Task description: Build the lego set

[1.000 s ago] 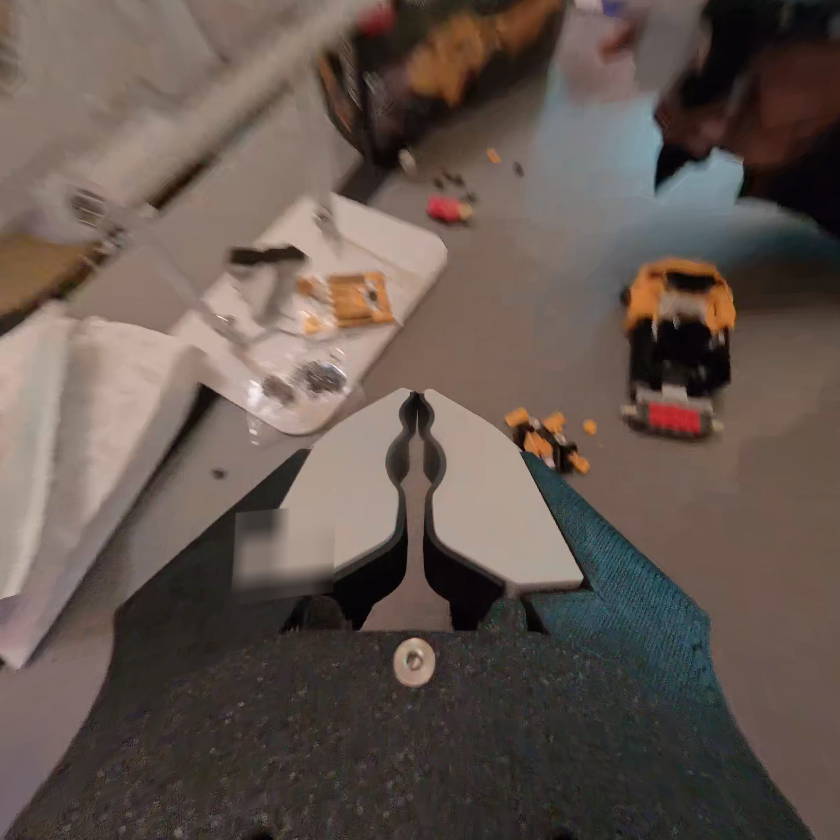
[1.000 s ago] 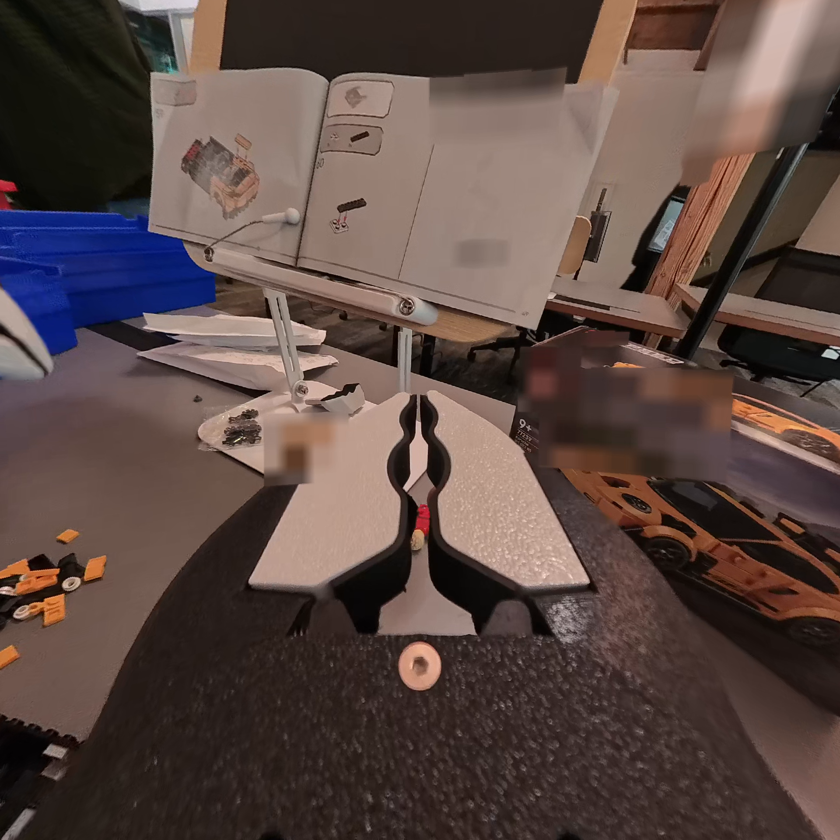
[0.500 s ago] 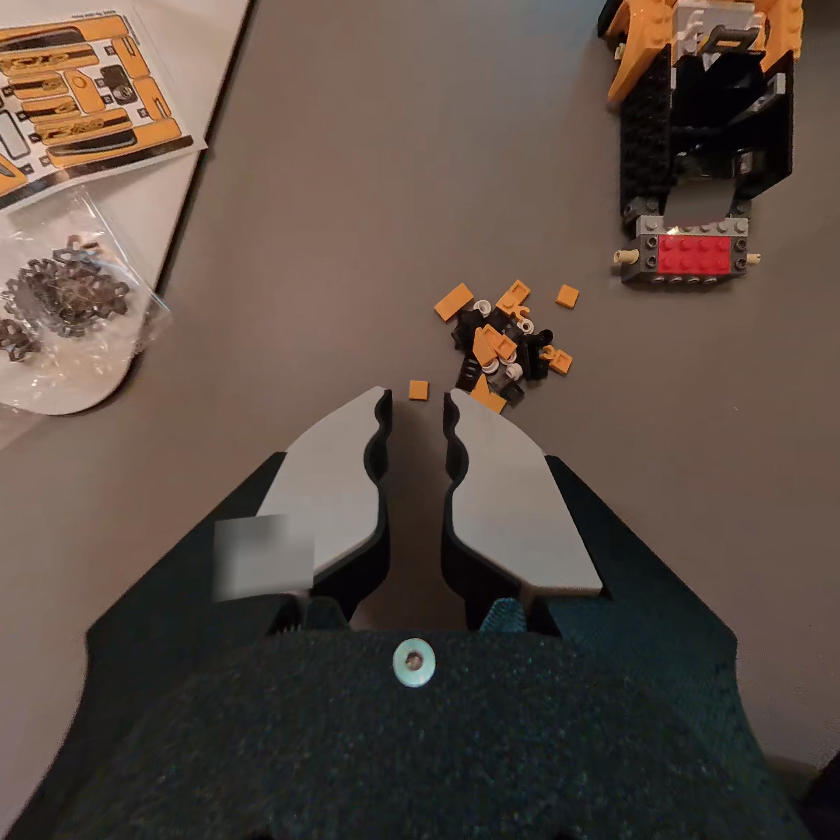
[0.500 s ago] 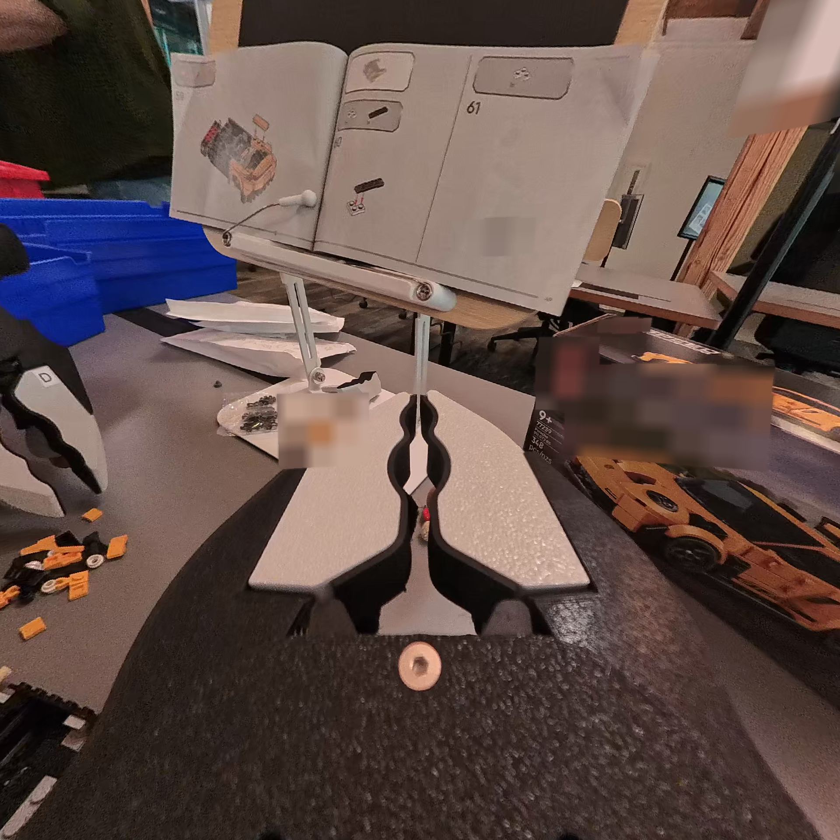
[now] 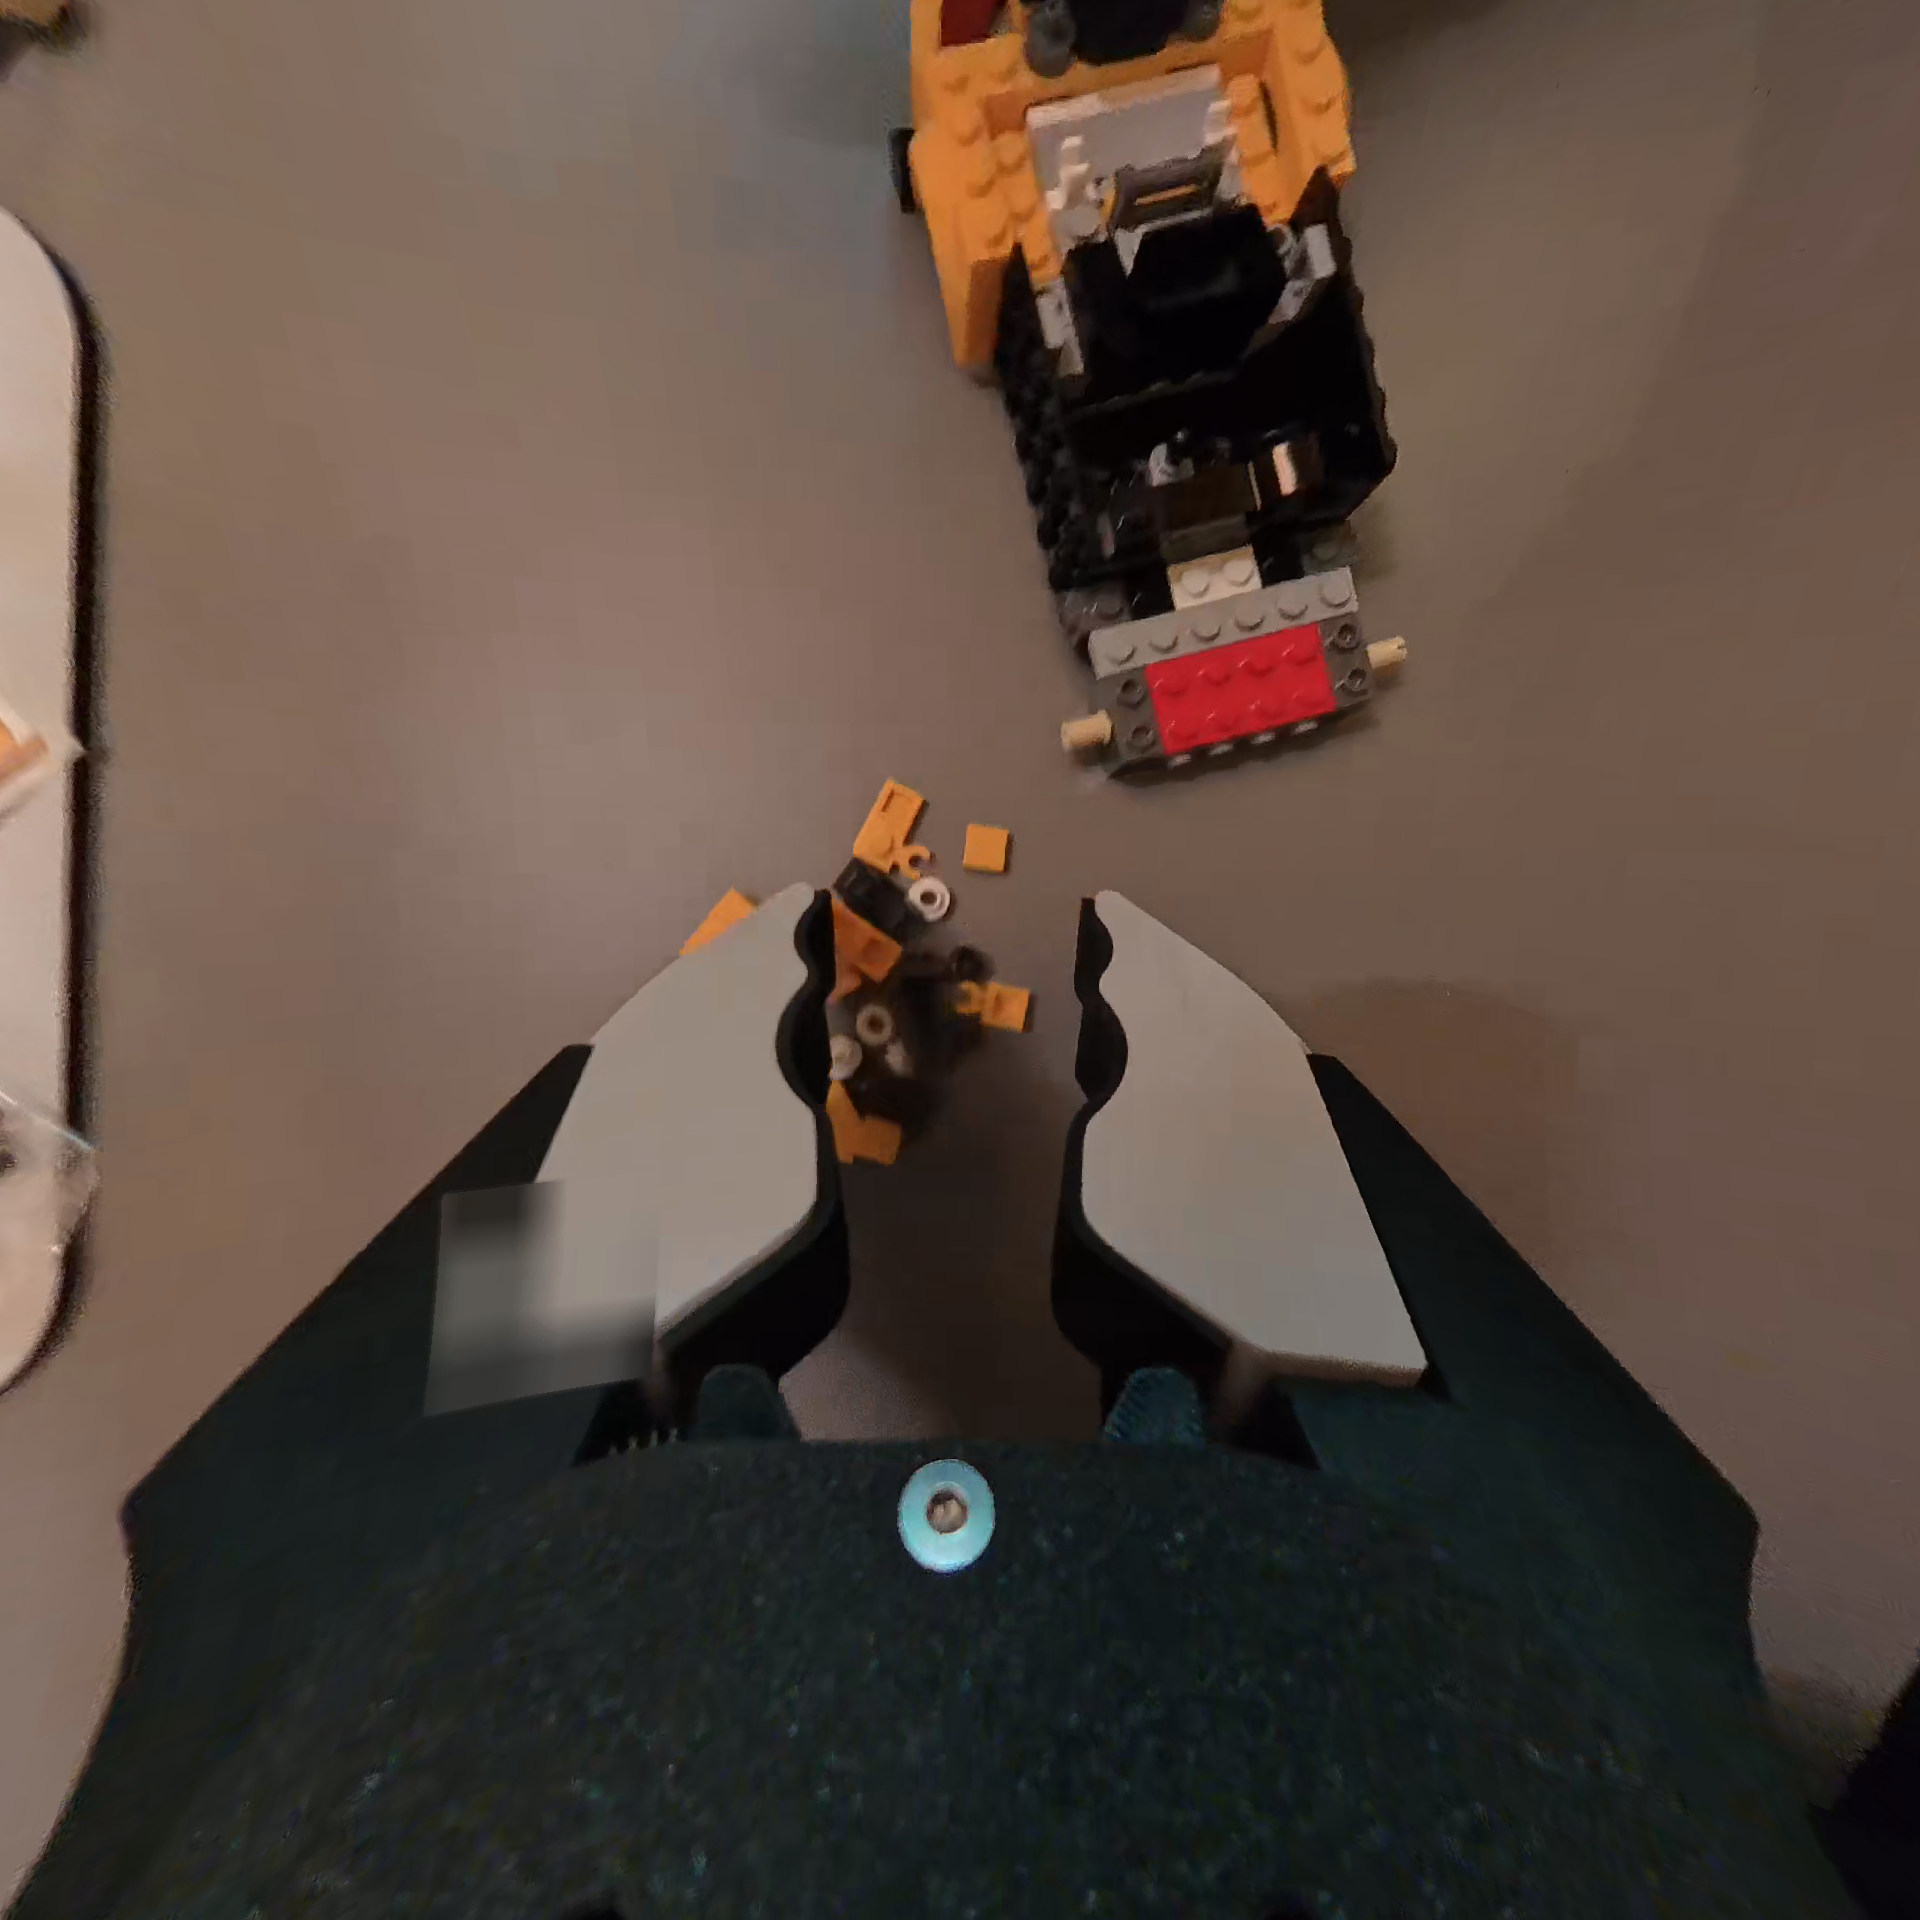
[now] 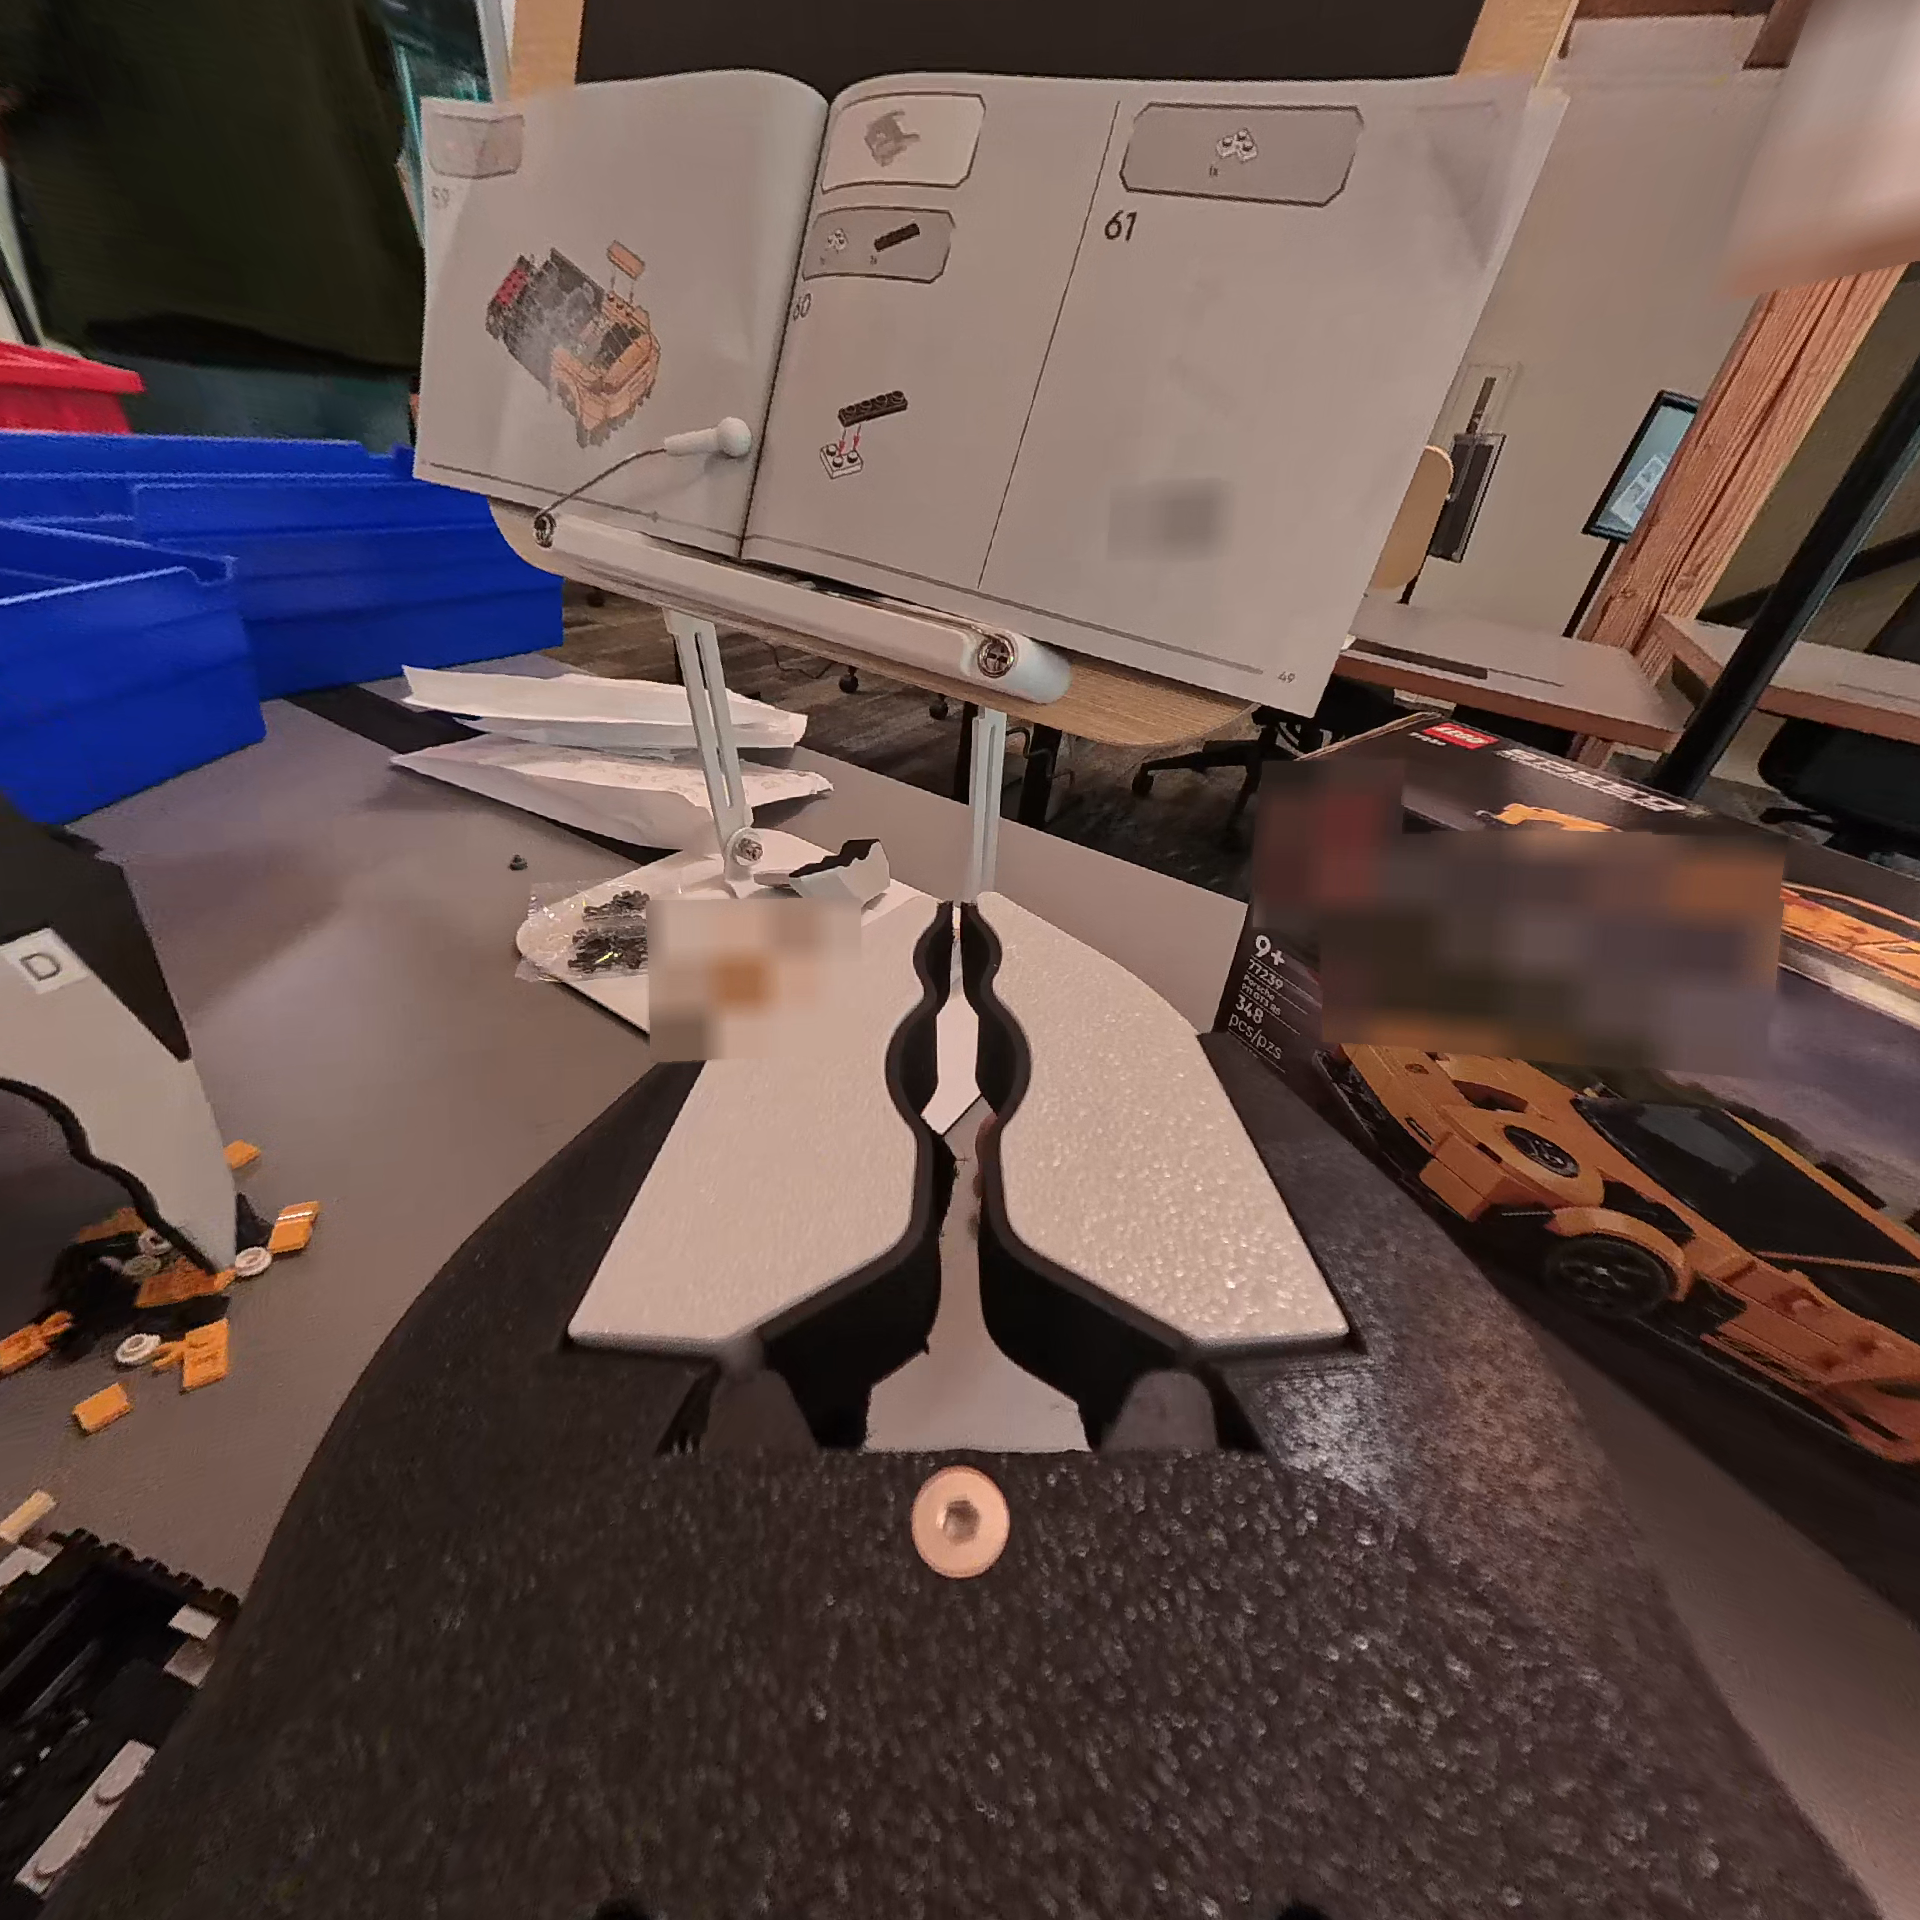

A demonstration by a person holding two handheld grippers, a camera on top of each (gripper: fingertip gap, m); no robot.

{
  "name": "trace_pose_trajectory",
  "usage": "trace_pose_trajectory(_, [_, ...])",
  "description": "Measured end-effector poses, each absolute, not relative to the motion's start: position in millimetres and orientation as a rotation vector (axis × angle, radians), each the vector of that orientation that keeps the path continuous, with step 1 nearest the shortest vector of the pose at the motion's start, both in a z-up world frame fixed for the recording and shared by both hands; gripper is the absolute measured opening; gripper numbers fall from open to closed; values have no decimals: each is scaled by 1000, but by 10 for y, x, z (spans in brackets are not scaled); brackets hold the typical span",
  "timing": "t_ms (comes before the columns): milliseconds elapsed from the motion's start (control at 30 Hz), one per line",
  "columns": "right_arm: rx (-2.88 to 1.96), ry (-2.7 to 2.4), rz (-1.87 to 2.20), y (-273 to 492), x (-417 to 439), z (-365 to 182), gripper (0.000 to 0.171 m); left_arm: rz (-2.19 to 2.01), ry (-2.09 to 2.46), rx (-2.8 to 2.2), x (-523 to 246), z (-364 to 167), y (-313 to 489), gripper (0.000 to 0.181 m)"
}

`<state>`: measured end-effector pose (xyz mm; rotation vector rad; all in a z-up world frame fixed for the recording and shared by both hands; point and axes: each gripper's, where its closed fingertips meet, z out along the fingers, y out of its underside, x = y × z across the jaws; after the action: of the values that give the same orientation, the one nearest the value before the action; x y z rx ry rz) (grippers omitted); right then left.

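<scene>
My left gripper [image 5: 945, 914] is open and points down over a small pile of loose orange, black and white Lego pieces [image 5: 904, 997] on the grey table; the pile lies between its fingers, nearer the left one. The half-built orange and black car [image 5: 1174, 364] with a red rear plate stands beyond it at the upper right. My right gripper [image 6: 956, 920] is shut and empty, held above the table facing the open instruction booklet [image 6: 935, 343] on its stand. The left gripper [image 6: 114, 1132] also shows at the left edge of the right wrist view, with its tip in the pile [image 6: 156, 1299].
The Lego box [image 6: 1621, 1049] lies on the right. Blue bins [image 6: 156, 582] stand at the back left, with white paper bags [image 6: 613, 748] and a clear bag of small black parts [image 6: 603, 935] near the stand's base. A white tray edge [image 5: 42, 727] is at the far left. My hands' fingertips stand some 25 cm from each other.
My left gripper swung from facing across the table to pointing down, moved onto the pile and opened wide. My right gripper stayed shut and drifted slightly.
</scene>
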<state>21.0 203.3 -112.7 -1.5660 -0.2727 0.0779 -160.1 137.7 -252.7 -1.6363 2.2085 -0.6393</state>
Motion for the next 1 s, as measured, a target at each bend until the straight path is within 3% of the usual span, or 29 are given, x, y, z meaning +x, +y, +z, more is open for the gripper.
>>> trace_pose_trajectory(133, [-1566,-276,79,2032,204,-1127,2,-569,2220,-1537,-1475,-2534,1339,44])
trace_pose_trajectory(700, [-1574,-285,83,2037,187,-1147,2,-552,2210,-1598,-1524,-2640,1425,4])
trace_pose_trajectory(1000, [-1572,-284,83,2037,191,-1141,2,-507,2172,-1668,-1714,-2642,1634,3])
